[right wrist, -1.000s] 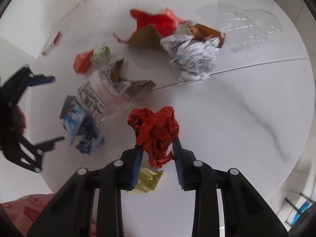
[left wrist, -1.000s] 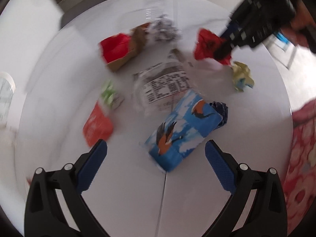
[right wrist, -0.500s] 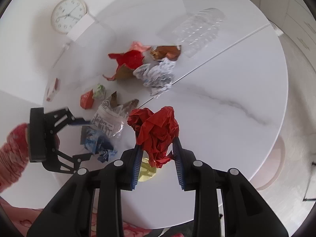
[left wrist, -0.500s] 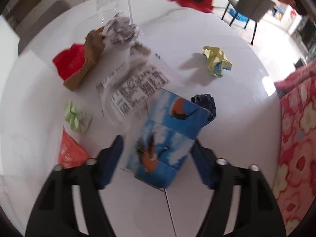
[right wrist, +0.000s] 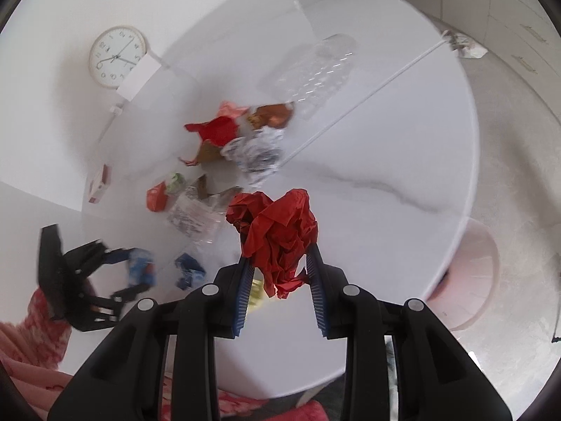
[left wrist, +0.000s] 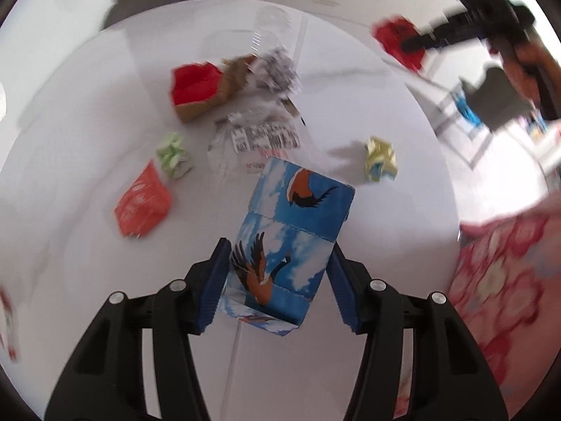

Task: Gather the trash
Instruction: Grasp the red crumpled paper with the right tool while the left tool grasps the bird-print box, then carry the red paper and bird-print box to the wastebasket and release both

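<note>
two pieces now in grip: left gripper (left wrist: 278, 280) just closed onto the blue bird-print carton (left wrist: 287, 245), lifted off the table (left wrist: 87, 210); right gripper (right wrist: 280, 280) clamped on the red crumpled paper (right wrist: 277, 235), raised higher. more trash left.

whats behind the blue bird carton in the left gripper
Past the blue bird carton lies a clear wrapper with a printed label, its near edge hidden by the carton. The table directly beneath the carton is covered.

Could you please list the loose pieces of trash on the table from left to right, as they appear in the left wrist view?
Orange packet → green crumpled wrapper → red and brown paper bag → blue bird-print carton → yellow crumpled paper.
</note>
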A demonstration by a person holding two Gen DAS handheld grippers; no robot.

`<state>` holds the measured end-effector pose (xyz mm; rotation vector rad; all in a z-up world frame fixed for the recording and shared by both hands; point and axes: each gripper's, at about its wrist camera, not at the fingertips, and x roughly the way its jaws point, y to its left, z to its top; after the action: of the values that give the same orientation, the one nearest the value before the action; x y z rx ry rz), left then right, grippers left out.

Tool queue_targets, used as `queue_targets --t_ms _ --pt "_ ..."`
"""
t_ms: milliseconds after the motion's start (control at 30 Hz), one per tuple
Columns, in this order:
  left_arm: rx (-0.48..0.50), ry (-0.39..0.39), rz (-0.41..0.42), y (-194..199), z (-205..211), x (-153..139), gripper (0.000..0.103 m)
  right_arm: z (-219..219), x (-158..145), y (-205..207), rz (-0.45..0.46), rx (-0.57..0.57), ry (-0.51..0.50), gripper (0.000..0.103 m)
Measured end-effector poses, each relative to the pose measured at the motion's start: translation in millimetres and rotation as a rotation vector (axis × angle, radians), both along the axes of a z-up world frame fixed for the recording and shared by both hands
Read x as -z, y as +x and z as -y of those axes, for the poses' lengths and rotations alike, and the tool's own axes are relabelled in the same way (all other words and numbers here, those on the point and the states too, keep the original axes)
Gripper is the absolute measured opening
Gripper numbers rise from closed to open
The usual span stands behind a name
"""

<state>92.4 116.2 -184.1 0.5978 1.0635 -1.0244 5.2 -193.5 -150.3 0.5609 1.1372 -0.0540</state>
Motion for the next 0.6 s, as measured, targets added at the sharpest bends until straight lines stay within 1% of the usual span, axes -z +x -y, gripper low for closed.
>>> queue_targets --t_ms 67,133,200,267,367,400,467,500,533,600 --pt "-0.093 -0.022 0.015 -4 3 -14 0.054 12 -1 -13 0.0 0.029 -0.014 0.031" --pt "-0.184 -0.063 0.036 -10 8 -31 0.054 31 3 -34 -0.009 0.076 -0.032 0.031" --pt "-0.252 -0.102 0.041 -14 17 -44 0.054 54 15 -57 -0.057 0.125 -0.086 0.031" --pt "-0.299 -0.136 0.045 -17 28 -56 0.054 75 37 -75 -0.105 0.165 -0.086 0.031" --pt "-0.324 -0.192 0.042 -25 60 -69 0.054 106 82 -97 -0.19 0.228 -0.055 0.031" --pt "-0.32 -0.203 0.051 -30 72 -75 0.054 118 104 -103 -0.224 0.241 -0.037 0.031" --pt "-0.297 -0.214 0.065 -39 96 -80 0.054 130 134 -109 -0.273 0.24 -0.023 0.031" --pt "-0.287 -0.219 0.071 -46 109 -84 0.054 137 154 -111 -0.305 0.229 -0.013 0.031" --pt "-0.276 -0.219 0.071 -51 119 -84 0.054 140 164 -112 -0.317 0.222 -0.006 0.031" --pt "-0.26 -0.209 0.064 -65 143 -84 0.054 150 197 -116 -0.363 0.201 0.032 0.033"
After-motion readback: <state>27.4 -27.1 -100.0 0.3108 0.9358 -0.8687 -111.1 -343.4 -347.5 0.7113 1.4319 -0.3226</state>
